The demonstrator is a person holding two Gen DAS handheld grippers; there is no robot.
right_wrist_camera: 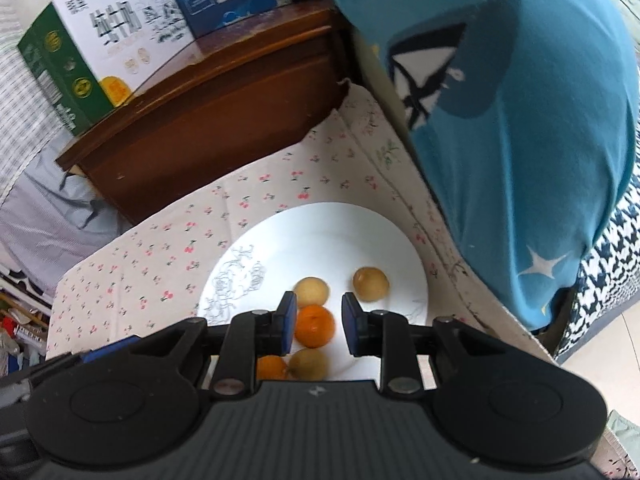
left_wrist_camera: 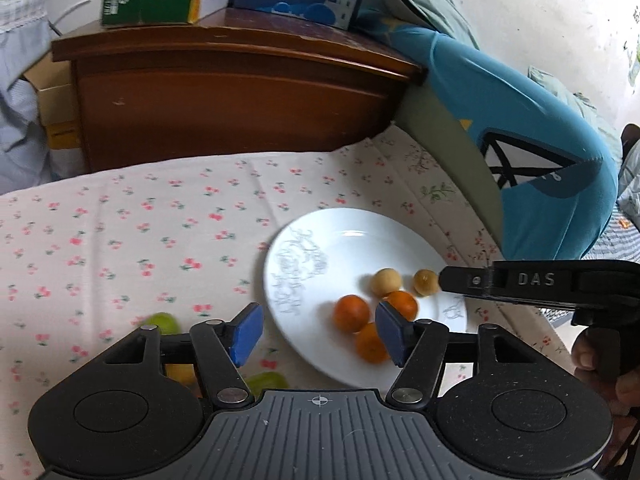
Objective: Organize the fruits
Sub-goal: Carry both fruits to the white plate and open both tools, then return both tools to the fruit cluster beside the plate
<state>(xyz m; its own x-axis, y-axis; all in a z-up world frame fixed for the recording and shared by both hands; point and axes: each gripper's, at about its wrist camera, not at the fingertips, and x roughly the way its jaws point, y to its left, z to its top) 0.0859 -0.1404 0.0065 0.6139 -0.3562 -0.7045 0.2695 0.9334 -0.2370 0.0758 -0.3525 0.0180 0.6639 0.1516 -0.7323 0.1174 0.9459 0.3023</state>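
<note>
A white plate point(left_wrist_camera: 320, 240) with a grey line drawing is seen at lower centre of both views, resting on a cherry-print cloth point(left_wrist_camera: 120, 232). On it lie three oranges point(left_wrist_camera: 351, 313) and two paler, tan-yellow round fruits point(left_wrist_camera: 385, 281), all clustered in the near half of the plate, some touching. Off the plate, at the lower left of the left wrist view, green fruits point(left_wrist_camera: 164, 322) and a yellow one point(left_wrist_camera: 182, 373) are partly hidden behind the gripper body.

The left gripper point(left_wrist_camera: 318, 330) is held with its jaws apart and nothing between the blue pads; one orange lies just behind its right pad. The right gripper point(right_wrist_camera: 319, 322) is seen with a narrow gap between its pads, over an orange point(right_wrist_camera: 314, 326) that sits below them on the plate; no pad is seen pressing on any fruit, so it is judged empty.

The fruits are judged light, round and inclined to roll, with smooth skin that may slip from flat pads. The oranges are probably firm enough for a moderate squeeze; the green fruits may be softer and bruise more easily. Each fruit is best taken across its widest middle, with the pads level on opposite sides. The plate is judged hard, breakable and smooth, so fruit should be set down gently, not dropped.
</note>
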